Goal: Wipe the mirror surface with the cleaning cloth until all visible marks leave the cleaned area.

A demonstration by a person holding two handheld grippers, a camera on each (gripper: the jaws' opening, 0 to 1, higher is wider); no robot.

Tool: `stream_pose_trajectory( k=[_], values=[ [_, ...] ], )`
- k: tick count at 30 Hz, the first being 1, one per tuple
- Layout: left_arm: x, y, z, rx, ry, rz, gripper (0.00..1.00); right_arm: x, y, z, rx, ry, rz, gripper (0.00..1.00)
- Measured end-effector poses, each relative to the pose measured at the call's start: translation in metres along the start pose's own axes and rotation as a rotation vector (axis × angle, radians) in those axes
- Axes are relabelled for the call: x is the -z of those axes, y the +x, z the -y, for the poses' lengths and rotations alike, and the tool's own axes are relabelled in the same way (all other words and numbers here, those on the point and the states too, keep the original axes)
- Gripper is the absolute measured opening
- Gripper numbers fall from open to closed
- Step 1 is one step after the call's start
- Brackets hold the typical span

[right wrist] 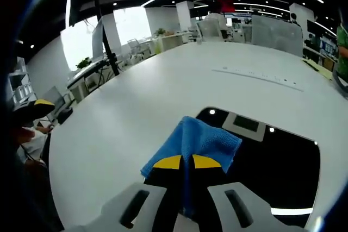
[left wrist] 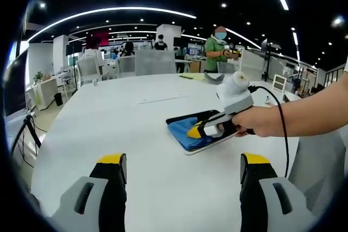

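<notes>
where the right gripper view looks down along its own jaws, the right tool (right wrist: 182,162) sits at the bottom centre of the frame, its yellow-tipped jaws pressed together on a fold of the blue cleaning cloth (right wrist: 198,144). the cloth spreads up and to the right from the jaw tips, resting on the near left corner of the mirror (right wrist: 283,167), a dark glossy rectangle lying flat on the white desk (right wrist: 136,107) and reflecting ceiling lights and a vent.

in the left gripper view, the left tool (left wrist: 184,168) rises from the bottom edge with its two jaws wide apart and nothing between them, hovering over bare desk (left wrist: 109,118). right of centre in that frame lies the mirror (left wrist: 191,148), with the cloth (left wrist: 182,132) bunched on it. the right tool (left wrist: 197,130) comes in from the right, held by a person's hand (left wrist: 260,121), its yellow tip touching the cloth. a black cable (left wrist: 280,118) loops from that tool.

along the top of the frame, beyond the desk's far edge, people stand and sit among chairs in an open office.
</notes>
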State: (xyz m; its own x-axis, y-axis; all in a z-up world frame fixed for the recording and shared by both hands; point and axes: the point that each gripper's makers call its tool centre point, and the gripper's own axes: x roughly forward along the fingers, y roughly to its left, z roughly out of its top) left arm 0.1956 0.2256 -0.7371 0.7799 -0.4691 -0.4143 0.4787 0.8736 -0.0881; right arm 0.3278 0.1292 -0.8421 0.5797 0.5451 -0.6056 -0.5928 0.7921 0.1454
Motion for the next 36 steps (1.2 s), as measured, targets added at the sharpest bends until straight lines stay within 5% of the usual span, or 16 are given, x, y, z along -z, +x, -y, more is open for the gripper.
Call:
stream_pose_trajectory(
  k=[36],
  values=[
    [-0.001,0.000,0.002,0.004,0.005,-0.003,0.86,0.007,-0.011,0.000,0.002,0.019,0.022,0.01]
  ],
)
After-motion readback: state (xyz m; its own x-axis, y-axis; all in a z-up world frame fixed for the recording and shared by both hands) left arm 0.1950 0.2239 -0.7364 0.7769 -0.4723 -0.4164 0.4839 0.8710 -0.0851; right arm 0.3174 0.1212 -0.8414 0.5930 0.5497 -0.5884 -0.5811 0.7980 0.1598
